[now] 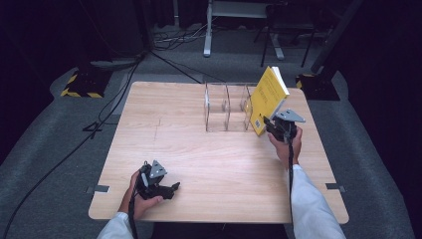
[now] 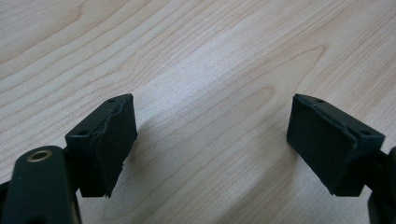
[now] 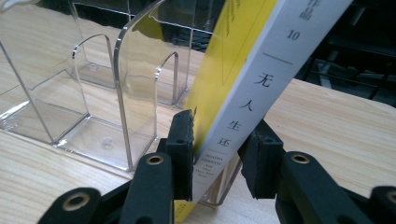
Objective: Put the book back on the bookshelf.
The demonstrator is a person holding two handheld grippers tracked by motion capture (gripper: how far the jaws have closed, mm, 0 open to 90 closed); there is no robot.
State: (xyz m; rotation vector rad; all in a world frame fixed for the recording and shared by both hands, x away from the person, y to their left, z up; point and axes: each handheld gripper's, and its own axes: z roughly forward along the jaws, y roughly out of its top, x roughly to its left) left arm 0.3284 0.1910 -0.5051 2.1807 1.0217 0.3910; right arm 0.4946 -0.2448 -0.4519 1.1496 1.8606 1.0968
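A dark room is seen around a grey carpeted floor [image 1: 45,149], across which black cables [image 1: 74,144] are trailed; a yellow-and-black striped base [image 1: 79,87] stands at the far left and a white frame leg [image 1: 208,30] at the back. The light wooden table [image 1: 199,164] takes up the middle of the high view.

On its far half a clear acrylic organiser [image 1: 226,107] with upright dividers is placed. Against its right end a yellow book [image 1: 267,97] with a white spine is held tilted, its top leaning to the right, its lower corner down at the organiser's right edge, close by the table. In the right gripper view the spine [image 3: 261,84] with its printed characters is seen running up between the pads.

The right claw [image 1: 272,124] is closed narrowly on the lower end of the book, one pad on the yellow cover and the other on the opposite face; the book is gripped by it.

The left claw [image 1: 173,188] is held low over the near left part of the table, well apart from the book. Its jaws are spread wide, nothing is held between them, and bare wood grain is seen between the pads [image 2: 112,140].
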